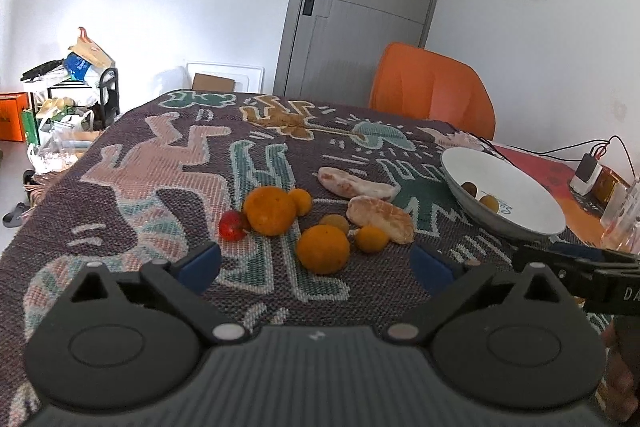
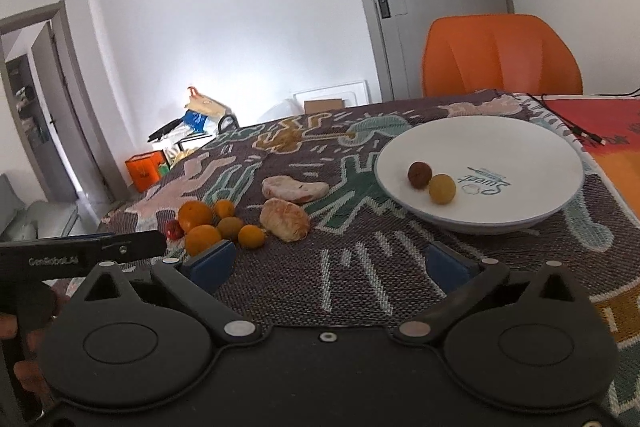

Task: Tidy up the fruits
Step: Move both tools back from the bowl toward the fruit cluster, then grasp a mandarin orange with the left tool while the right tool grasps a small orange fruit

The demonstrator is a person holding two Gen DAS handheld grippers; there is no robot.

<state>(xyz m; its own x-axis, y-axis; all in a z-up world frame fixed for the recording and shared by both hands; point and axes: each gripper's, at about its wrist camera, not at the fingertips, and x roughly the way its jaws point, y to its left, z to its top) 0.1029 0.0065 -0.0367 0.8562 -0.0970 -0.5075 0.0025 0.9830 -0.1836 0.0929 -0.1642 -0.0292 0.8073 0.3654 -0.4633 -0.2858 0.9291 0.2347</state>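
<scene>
Two small fruits lay in the white bowl (image 2: 480, 147), the oranges (image 1: 323, 249) remained on the counter (image 1: 160, 163), and both hand-held grippers, left (image 1: 316, 263) and right (image 2: 328, 263), gaped wide, empty.

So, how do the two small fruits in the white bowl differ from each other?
The dark fruit is brownish red, while the yellow fruit is pale golden. The dark fruit lies farther toward the table's far side and the yellow fruit nearer the printed logo. Both are small, round and touching, inside the white bowl.
</scene>
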